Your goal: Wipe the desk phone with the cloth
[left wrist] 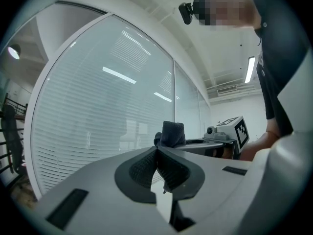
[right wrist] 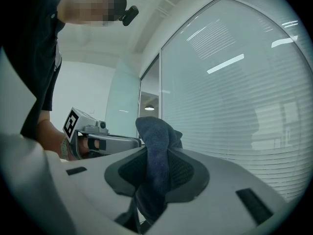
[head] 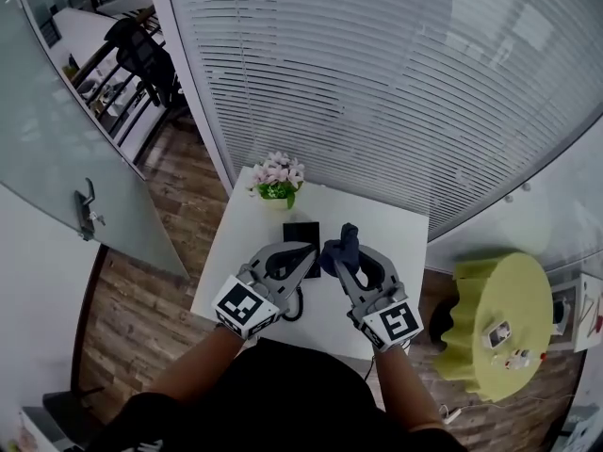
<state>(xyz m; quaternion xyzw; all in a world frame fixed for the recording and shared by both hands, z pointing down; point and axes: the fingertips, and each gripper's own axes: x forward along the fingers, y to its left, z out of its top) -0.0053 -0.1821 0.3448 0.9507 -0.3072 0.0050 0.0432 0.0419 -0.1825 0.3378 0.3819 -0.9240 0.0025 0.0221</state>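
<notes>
A black desk phone (head: 301, 231) lies on the small white table (head: 243, 243), partly hidden behind the gripper tips; its cord (head: 294, 311) loops toward the near edge. My right gripper (head: 345, 254) (right wrist: 156, 155) is shut on a dark blue cloth (head: 342, 244) (right wrist: 155, 133), which sticks up bunched above the jaws just right of the phone. My left gripper (head: 310, 251) (left wrist: 156, 149) is shut, with nothing seen between its pads, and its tip is over the phone's near end. Both grippers tilt upward toward the blinds. In the left gripper view the cloth (left wrist: 172, 133) shows beside the tip.
A pot of pink flowers (head: 276, 179) stands at the table's far edge. A glass wall with white blinds (head: 396, 83) runs behind the table. A yellow round stool (head: 495, 323) with small items sits to the right. A glass door (head: 66, 168) is at the left.
</notes>
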